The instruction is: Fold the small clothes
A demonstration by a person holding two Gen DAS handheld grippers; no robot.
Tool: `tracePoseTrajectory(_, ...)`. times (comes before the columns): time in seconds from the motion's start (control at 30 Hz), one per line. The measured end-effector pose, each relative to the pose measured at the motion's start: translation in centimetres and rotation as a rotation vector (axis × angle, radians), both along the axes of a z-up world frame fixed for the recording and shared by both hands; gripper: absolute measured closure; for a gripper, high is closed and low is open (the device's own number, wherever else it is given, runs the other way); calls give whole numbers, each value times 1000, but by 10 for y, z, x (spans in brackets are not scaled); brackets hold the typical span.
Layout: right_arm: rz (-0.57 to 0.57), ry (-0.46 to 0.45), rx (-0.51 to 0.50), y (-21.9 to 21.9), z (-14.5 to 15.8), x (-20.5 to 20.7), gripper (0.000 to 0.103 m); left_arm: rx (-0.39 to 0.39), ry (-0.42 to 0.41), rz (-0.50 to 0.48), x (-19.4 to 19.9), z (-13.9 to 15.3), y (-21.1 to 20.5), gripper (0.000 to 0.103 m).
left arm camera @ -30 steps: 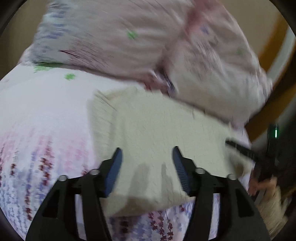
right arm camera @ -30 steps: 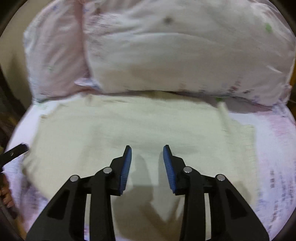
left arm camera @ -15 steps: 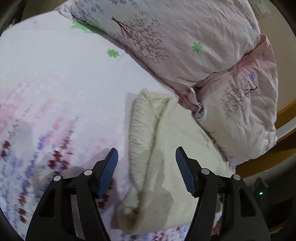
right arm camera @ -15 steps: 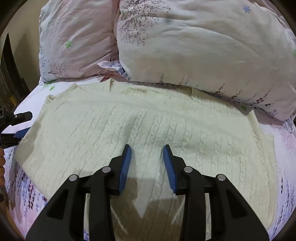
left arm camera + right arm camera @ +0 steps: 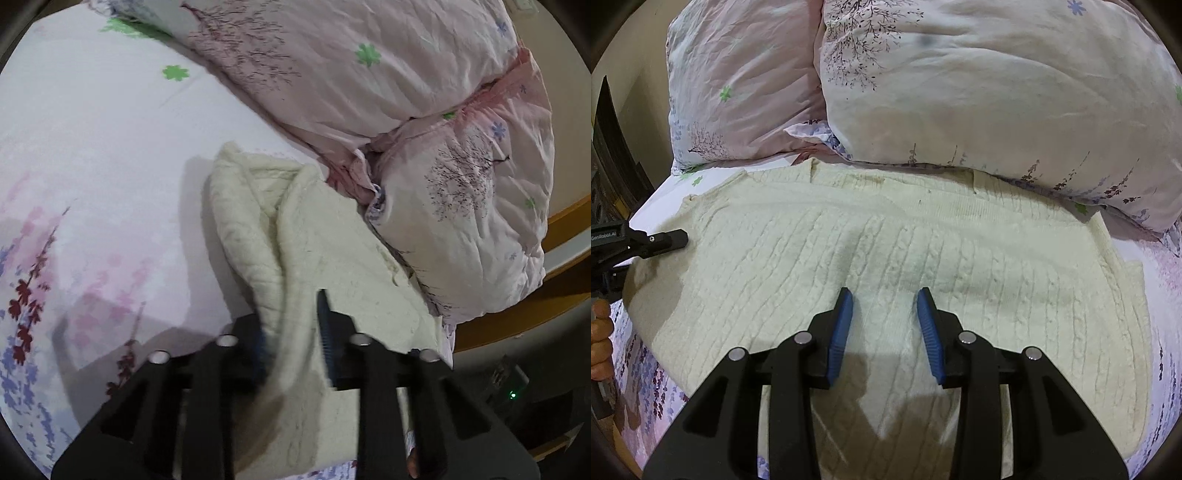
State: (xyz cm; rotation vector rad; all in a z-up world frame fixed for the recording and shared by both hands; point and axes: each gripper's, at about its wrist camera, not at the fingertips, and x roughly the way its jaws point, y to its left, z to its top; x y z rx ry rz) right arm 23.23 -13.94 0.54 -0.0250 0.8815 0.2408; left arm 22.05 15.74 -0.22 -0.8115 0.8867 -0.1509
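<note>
Jaws straddle a cream sweater (image 5: 886, 240) on floral bedsheet (image 5: 92, 147) below pillows (image 5: 997, 92).

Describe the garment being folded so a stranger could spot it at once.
On the floral bedsheet, just below the two pink pillows, lies a cream sweater. Its plain colour and cable-knit ribs set it apart from the printed bedding.

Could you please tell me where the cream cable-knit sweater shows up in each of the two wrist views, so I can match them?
Left wrist view: the cream cable-knit sweater runs from centre to the bottom, its edge bunched between the left gripper fingers.
Right wrist view: the sweater lies flat across the middle, under the open right gripper.
Shared landmark: the two pink floral pillows behind it.
</note>
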Motion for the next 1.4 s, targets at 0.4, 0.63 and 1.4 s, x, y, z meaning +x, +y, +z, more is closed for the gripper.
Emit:
tracePoseTrajectory(0.4, -28, 16, 134, -30, 13, -6, 64, 38, -241, -167, 11, 86, -83, 91)
tracePoseTrajectory(0.63, -195, -82, 152, -110, 34, -45, 52, 37, -337, -337, 20, 115, -184, 92)
tracePoseTrajectory(1.4, -433, -26, 389, -244, 34, -56, 52, 123, -307, -517, 2, 88, -261, 31)
